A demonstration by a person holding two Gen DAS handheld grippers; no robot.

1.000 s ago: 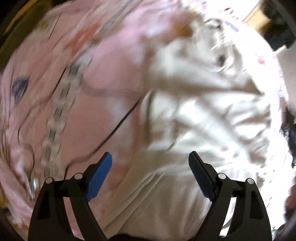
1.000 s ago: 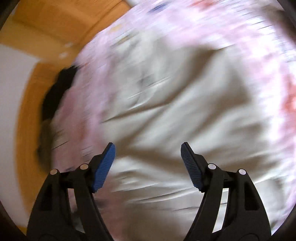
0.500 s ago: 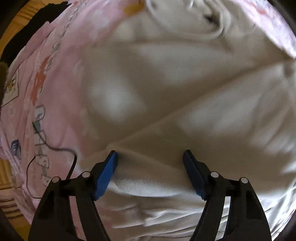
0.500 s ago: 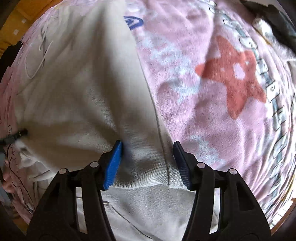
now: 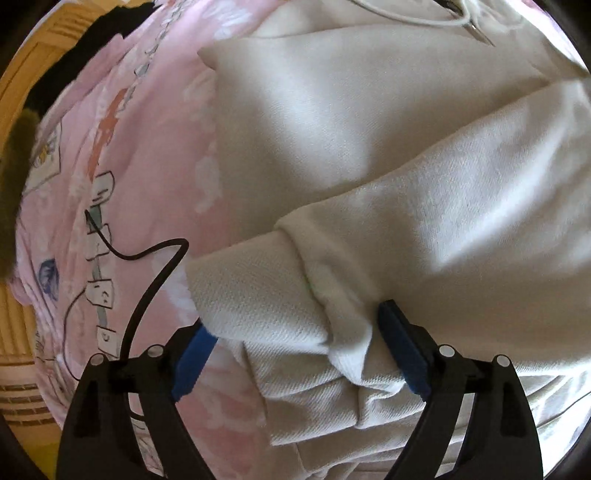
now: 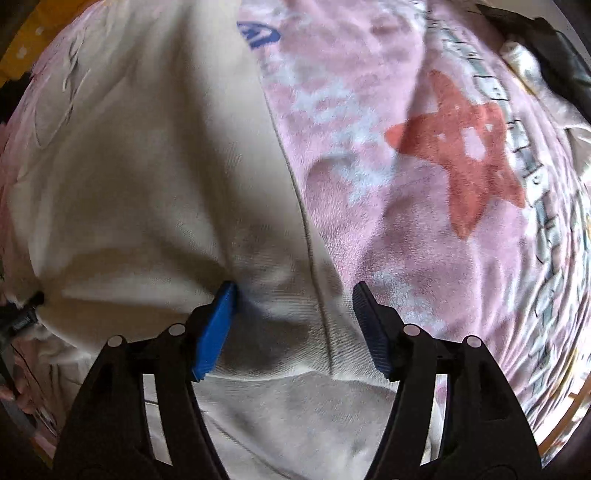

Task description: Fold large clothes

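A large cream sweatshirt [image 5: 369, 129] lies on a pink patterned blanket [image 5: 140, 184]. In the left wrist view my left gripper [image 5: 295, 347] is open, its blue pads pressed down on either side of a bunched cuff-like fold [image 5: 266, 295] of the sweatshirt. In the right wrist view my right gripper [image 6: 295, 325] is open and straddles the ribbed hem corner [image 6: 280, 295] of the cream sweatshirt [image 6: 147, 166], the pads touching or nearly touching the cloth. A drawstring [image 5: 424, 20] shows at the far top.
A black cable [image 5: 155, 266] loops over the blanket left of the left gripper. A red starfish print [image 6: 469, 155] marks the blanket [image 6: 388, 203] to the right. Dark clothing [image 6: 546, 48] lies at the far right edge. Wooden floor [image 5: 22, 92] shows at the left.
Both grippers have dropped from above the bed onto the sweatshirt and settled, open, around folds of its edge. The right jaws have narrowed slightly.
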